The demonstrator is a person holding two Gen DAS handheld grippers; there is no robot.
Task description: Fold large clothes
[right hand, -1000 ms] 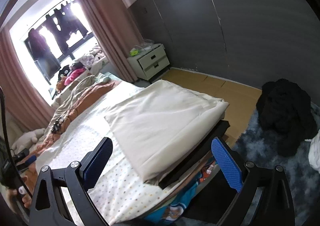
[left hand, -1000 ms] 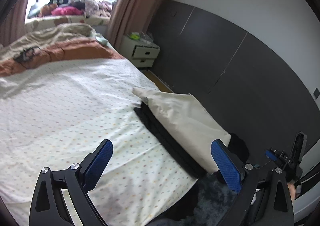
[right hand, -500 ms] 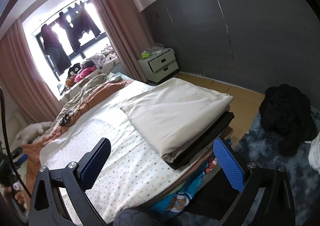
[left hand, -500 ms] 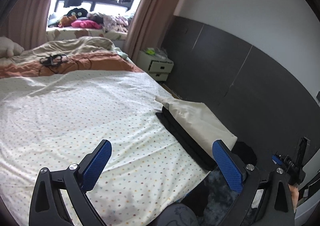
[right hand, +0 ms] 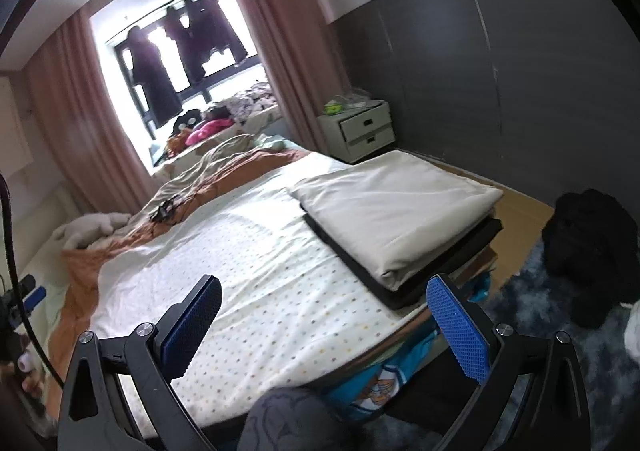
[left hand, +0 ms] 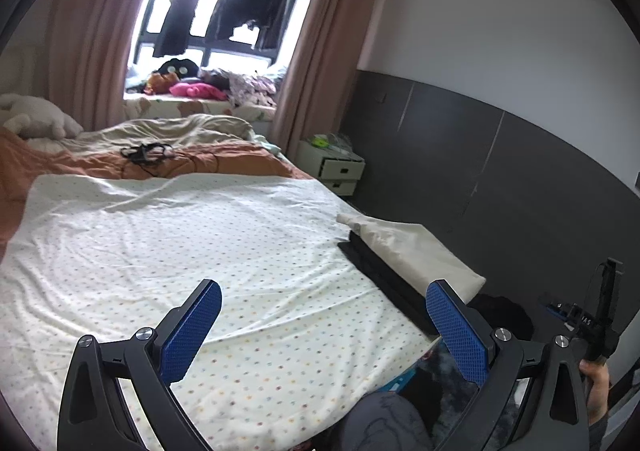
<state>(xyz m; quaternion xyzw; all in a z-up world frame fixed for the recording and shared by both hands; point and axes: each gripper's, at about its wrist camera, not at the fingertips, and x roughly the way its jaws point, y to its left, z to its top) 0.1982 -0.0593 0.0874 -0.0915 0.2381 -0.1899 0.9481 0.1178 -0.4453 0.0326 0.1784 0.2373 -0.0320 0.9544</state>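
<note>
A folded cream cloth [right hand: 396, 207] lies on top of a folded black cloth [right hand: 452, 267] at the right edge of the bed; the stack also shows in the left wrist view [left hand: 404, 251]. A white dotted sheet [left hand: 180, 243] covers the bed [right hand: 260, 275]. My left gripper [left hand: 320, 331] is open and empty, held above the sheet near the bed's foot. My right gripper [right hand: 324, 331] is open and empty, above the bed's near corner, short of the stack.
An orange blanket [left hand: 160, 165] with black cables [left hand: 146, 151] lies at the head of the bed. A white bedside drawer unit [right hand: 360, 129] stands by the curtain. A black heap of clothes [right hand: 592, 247] lies on the blue rug. The other gripper's handle [left hand: 600, 315] shows at right.
Both grippers have pulled back and tilted up from the stack. The folded cloths now sit farther away and the window is in view. Both grippers stayed open.
</note>
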